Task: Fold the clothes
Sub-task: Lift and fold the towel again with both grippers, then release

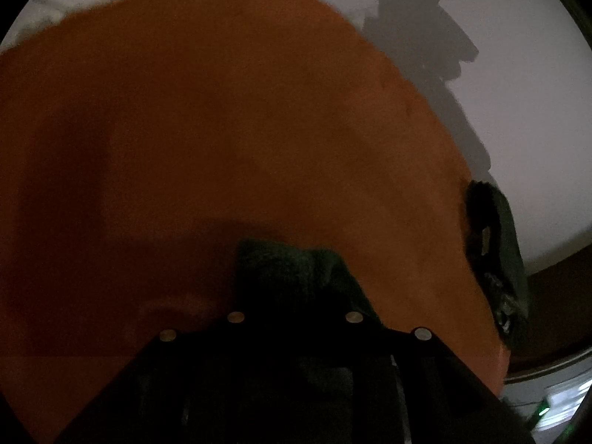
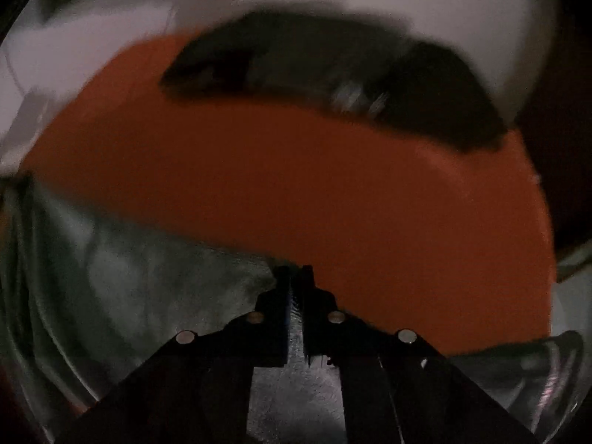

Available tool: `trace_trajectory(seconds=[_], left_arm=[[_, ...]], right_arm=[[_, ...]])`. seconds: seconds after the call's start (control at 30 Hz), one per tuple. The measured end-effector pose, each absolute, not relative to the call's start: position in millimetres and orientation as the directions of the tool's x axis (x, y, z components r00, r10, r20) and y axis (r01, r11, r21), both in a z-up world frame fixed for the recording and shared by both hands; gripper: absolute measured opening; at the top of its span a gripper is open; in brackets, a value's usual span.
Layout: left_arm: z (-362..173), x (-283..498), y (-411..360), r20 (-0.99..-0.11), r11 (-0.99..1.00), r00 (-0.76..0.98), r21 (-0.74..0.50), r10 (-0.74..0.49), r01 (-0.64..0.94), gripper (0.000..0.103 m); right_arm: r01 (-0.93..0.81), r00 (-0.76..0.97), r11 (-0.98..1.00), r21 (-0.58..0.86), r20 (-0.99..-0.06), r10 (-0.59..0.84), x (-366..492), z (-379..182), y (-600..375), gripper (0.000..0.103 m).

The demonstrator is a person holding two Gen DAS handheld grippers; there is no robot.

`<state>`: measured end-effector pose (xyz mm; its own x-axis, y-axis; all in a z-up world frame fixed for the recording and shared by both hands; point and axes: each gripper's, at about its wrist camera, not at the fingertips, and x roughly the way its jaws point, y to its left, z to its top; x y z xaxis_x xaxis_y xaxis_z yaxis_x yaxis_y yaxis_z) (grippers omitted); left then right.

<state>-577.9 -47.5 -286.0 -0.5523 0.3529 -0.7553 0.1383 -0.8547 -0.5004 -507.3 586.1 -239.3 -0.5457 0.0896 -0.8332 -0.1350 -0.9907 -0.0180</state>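
Note:
In the left wrist view a wide orange cloth point(image 1: 222, 129) lies flat and fills most of the picture. A bunch of dark green fabric point(image 1: 288, 266) sits over my left gripper point(image 1: 296, 292), which looks shut on it; the fingertips are hidden under the fabric. More dark fabric point(image 1: 492, 251) lies at the orange cloth's right edge. In the right wrist view my right gripper point(image 2: 296, 272) is shut with nothing between its fingers, at the near edge of the orange cloth point(image 2: 333, 192). A dark garment point(image 2: 314, 63) lies across the cloth's far side, blurred.
A white surface point(image 1: 525, 111) borders the orange cloth, with shadows of the grippers on it. A grey glossy surface point(image 2: 129, 266) shows below the right gripper, and a clear curved rim point(image 2: 555, 362) at the lower right. The light is dim.

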Motion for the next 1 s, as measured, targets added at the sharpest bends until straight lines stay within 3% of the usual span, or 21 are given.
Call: trace_trajectory(seconds=[0.07, 0.17, 0.27, 0.3, 0.33, 0.37, 0.63, 0.77, 0.83, 1.0], left_arm=[[-271, -572, -47, -0.72, -0.873, -0.623, -0.473, 0.308, 0.115, 0.021], [-262, -572, -33, -0.713, -0.908, -0.653, -0.408, 0.256, 0.09, 0.021], [-269, -570, -38, -0.759, -0.918, -0.599, -0.386, 0.257, 0.095, 0.021], [-271, -567, -44, -0.767, -0.913, -0.582, -0.396, 0.272, 0.096, 0.021], [-273, -565, -50, -0.774, -0.909, -0.564, -0.406, 0.286, 0.097, 0.024], [-273, -561, -58, -0.783, -0.907, -0.546, -0.411, 0.298, 0.094, 0.031], [-218, -449, -139, -0.718, -0.844, -0.543, -0.535, 0.436, 0.029, 0.054], [-205, -362, -184, -0.771, -0.893, -0.496, -0.449, 0.4, -0.022, 0.06], [-210, -321, -215, -0.801, -0.908, -0.474, -0.419, 0.365, 0.007, 0.062], [-267, -259, -279, -0.824, -0.83, -0.401, -0.511, 0.4, 0.223, 0.066]], right_arm=[[-0.198, -0.557, -0.975, -0.096, -0.808, 0.193, -526, -227, 595, 0.0], [-0.226, -0.535, -0.97, -0.095, -0.819, 0.205, -555, -232, 609, 0.0], [-0.234, -0.503, -0.964, 0.128, -0.864, 0.007, -548, -239, 622, 0.004], [-0.239, -0.492, -0.951, 0.197, -0.869, -0.056, -544, -241, 627, 0.025], [-0.248, -0.487, -0.94, 0.237, -0.869, -0.091, -534, -243, 629, 0.038], [-0.258, -0.482, -0.928, 0.27, -0.868, -0.119, -523, -244, 632, 0.057], [-0.323, -0.565, -0.841, 0.434, -0.801, -0.196, -329, -226, 634, 0.059], [-0.373, -0.642, -0.827, 0.421, -0.761, -0.098, -229, -203, 649, 0.059], [-0.451, -0.649, -0.794, 0.408, -0.76, -0.021, -185, -201, 666, 0.059], [-0.647, -0.58, -0.643, 0.41, -0.812, 0.066, -94, -228, 709, 0.059]])
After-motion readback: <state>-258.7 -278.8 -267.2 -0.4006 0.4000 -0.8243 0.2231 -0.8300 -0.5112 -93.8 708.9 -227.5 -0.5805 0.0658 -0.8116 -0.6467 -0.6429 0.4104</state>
